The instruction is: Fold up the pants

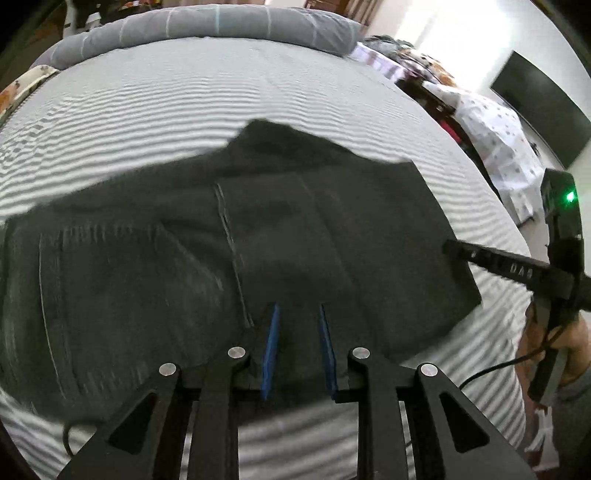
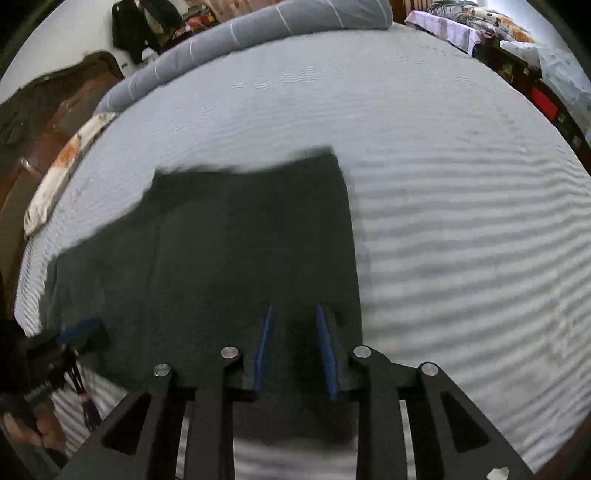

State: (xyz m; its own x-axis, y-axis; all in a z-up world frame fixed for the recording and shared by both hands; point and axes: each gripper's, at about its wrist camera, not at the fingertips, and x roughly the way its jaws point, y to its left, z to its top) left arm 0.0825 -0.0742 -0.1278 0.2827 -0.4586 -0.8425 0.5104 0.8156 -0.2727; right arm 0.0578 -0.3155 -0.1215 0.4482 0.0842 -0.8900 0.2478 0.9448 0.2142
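The dark pants (image 1: 236, 258) lie spread on the striped bed sheet (image 1: 184, 107), stretching leftward from the left gripper (image 1: 298, 314) with a pale seam running just left of its fingers. Ahead of that gripper the cloth ends in an uneven edge; beyond it, open sheet reaches a grey rolled blanket (image 1: 221, 22). In the right wrist view, the pants (image 2: 221, 251) end in a straight edge just right of the right gripper (image 2: 293, 314), with wide bare sheet (image 2: 461, 221) further right. Both grippers stand with their blue pads (image 2: 327, 354) apart over the near edge of the cloth, nothing clamped between them; contact with the fabric cannot be told. Seen from the left, the right gripper (image 1: 458, 248) points in low toward the pants' right edge.
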